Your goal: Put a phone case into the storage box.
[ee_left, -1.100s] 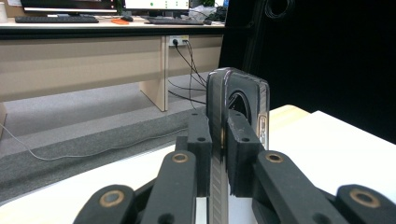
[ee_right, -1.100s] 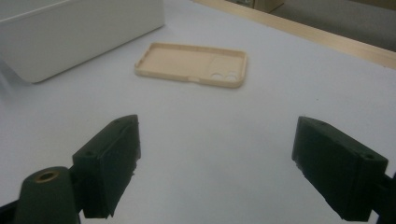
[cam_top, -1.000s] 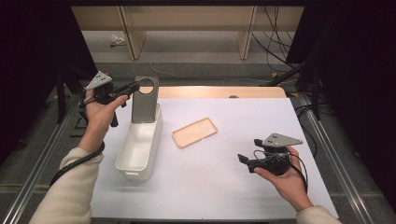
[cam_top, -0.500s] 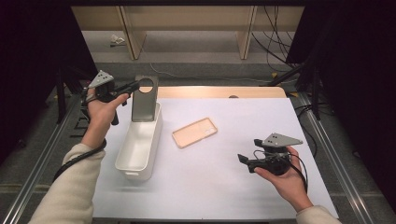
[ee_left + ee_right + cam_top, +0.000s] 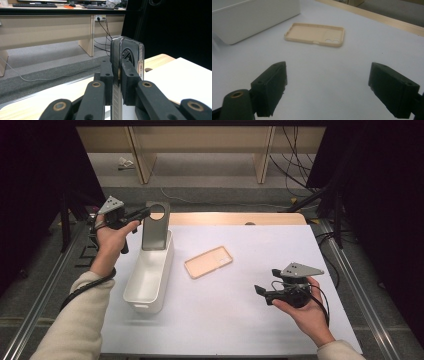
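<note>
We are holding grey phone case (image 5: 155, 227) upright over white bin (image 5: 148, 275), left gripper (image 5: 141, 213) fingers clamped on it; right gripper (image 5: 261, 292) fingers wide open, empty. Next, probably: lowering case in, releasing.

Open white tabletop (image 5: 230, 305) lies between the tan phone case (image 5: 208, 261) and the right gripper (image 5: 262, 292); the white bin (image 5: 150, 275) blocks the left side.

The bin (image 5: 149, 280) lies on the table's (image 5: 235, 320) left side, its length running front to back. A phone case (image 5: 155, 226) stands upright at its far end (clamped there by the left gripper (image 5: 141, 213)). Another case (image 5: 208, 261) lies flat right of the bin, near the middle. The right gripper (image 5: 259, 291) sits farther right and nearer.
</note>
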A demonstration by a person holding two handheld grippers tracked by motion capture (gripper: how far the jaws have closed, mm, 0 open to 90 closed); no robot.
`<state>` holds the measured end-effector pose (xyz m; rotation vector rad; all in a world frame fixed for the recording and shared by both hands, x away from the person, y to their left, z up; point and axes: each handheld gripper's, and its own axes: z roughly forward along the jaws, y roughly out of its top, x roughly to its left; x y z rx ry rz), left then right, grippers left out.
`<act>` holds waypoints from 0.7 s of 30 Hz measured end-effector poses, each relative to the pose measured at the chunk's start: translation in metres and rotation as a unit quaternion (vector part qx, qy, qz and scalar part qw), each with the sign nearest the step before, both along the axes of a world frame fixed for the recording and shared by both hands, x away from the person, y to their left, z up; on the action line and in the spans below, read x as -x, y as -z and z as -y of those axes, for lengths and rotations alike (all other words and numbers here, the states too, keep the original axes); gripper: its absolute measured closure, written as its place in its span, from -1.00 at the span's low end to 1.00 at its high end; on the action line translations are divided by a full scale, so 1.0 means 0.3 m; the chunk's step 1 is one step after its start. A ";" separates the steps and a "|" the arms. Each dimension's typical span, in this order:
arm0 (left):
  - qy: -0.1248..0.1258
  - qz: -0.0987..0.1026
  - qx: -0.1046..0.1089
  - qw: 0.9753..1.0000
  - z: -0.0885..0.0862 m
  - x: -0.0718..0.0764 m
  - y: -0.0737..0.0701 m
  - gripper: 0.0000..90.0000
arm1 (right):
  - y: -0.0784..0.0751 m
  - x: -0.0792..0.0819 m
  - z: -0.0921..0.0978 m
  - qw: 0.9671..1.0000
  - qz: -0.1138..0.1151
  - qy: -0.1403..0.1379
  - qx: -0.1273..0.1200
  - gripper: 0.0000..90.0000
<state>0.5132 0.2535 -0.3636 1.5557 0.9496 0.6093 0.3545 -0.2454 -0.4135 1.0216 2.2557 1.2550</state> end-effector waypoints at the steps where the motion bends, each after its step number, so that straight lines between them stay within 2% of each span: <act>1: 0.000 0.000 0.000 1.000 0.000 -0.001 -0.001 0.81 | 0.000 0.000 0.000 1.000 0.000 0.001 0.000 -0.64; 8: -0.001 -0.004 -0.003 1.000 0.000 -0.013 0.004 0.81 | 0.001 0.000 -0.001 1.000 0.000 -0.001 0.000 -0.64; 21: -0.011 -0.024 -0.003 1.000 -0.003 -0.038 0.047 0.81 | 0.001 -0.001 -0.001 1.000 0.000 -0.002 0.000 -0.64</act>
